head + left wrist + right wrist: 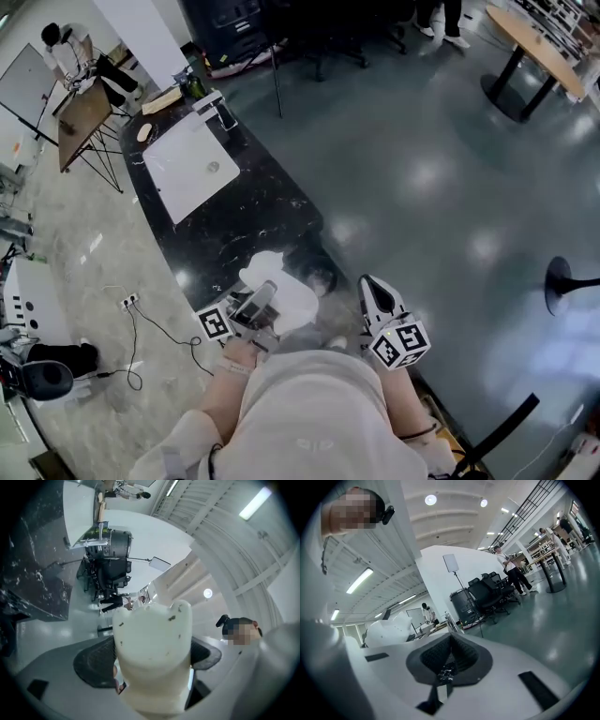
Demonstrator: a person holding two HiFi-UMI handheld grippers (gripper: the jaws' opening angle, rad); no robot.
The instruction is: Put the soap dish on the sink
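Black veined stone forms the counter [246,220], which runs from the far left of the head view down to its near end in front of us. We note the white rectangular sink [187,167] set into the counter's far half, with a drain at its centre. We hold the left gripper [261,298] over the near end of the counter. In the left gripper view its jaws are clamped on the soap dish [153,648], one dark ribbed pad pressing each side. The soap dish is a cream-white moulded piece with a notched upper edge and a few dark specks on its surface. In the head view the soap dish shows as a white shape projecting beyond the jaws, above the counter's near end and well apart from the sink. We cannot tell from any view whether it touches the stone. We hold the right gripper [371,285] just off the counter's near right edge, above the grey floor [441,187], with its marker cube towards us. In the right gripper view its jaws are pressed together with nothing between them, and the ribbed pads [461,652] meet along a single seam.
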